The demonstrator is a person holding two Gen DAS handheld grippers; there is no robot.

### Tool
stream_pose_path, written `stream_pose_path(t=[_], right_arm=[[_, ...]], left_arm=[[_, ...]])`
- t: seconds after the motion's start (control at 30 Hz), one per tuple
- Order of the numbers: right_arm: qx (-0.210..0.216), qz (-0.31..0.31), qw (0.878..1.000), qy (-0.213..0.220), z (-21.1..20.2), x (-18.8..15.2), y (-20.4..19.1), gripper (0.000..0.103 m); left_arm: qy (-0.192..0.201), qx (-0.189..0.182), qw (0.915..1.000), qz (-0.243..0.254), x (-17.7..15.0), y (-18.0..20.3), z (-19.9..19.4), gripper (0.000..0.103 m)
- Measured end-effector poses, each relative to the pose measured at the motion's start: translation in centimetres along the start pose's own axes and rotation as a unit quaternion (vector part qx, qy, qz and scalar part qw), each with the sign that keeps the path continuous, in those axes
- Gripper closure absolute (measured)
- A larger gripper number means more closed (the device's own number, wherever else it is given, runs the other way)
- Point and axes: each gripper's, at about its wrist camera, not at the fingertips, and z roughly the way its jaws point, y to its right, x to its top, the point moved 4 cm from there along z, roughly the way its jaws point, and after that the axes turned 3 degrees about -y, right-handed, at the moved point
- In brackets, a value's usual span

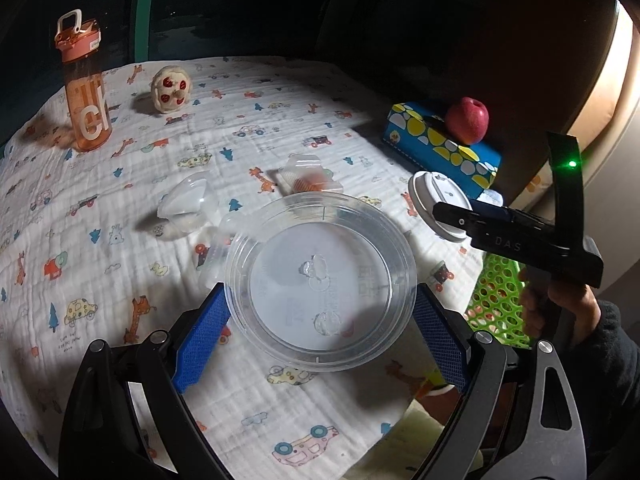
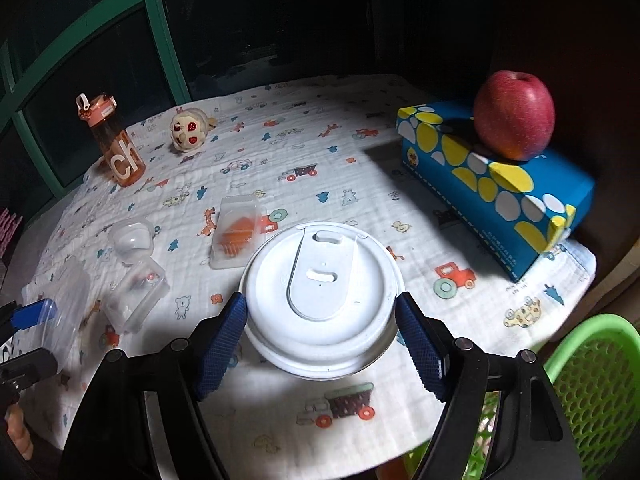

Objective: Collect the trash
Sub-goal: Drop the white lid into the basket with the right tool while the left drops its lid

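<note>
The left tongs (image 1: 320, 322) grip a round clear plastic lid (image 1: 320, 280) above the patterned cloth-covered surface (image 1: 120, 240); the right tongs (image 2: 322, 336) clamp a white disposable cup lid (image 2: 320, 300) near the green mesh basket (image 2: 592, 384).

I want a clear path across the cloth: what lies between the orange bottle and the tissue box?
In the right wrist view, between the orange bottle and tissue box: the plush toy farther back, otherwise printed tablecloth.

orange water bottle (image 2: 114, 142), pizza-face plush toy (image 2: 188, 130), red apple (image 2: 514, 114) atop blue tissue box (image 2: 492, 188), printed tablecloth (image 2: 320, 152)
</note>
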Motion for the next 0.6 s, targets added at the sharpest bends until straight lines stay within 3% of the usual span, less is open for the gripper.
stream_pose_path(t=[0.37, 0.6], right_arm=[[-0.048, 0.064, 0.997, 0.023, -10.1, -5.3, 8.8, 0.030], [-0.114, 0.111, 0.987, 0.006, -12.3, -9.3, 16.3, 0.030]], left_arm=[[0.005, -0.042, 0.9978, 0.050, 1.6, 6.8, 0.2, 0.015], [-0.002, -0.069, 0.9951, 0.071, 2.0, 10.9, 1.3, 0.015]])
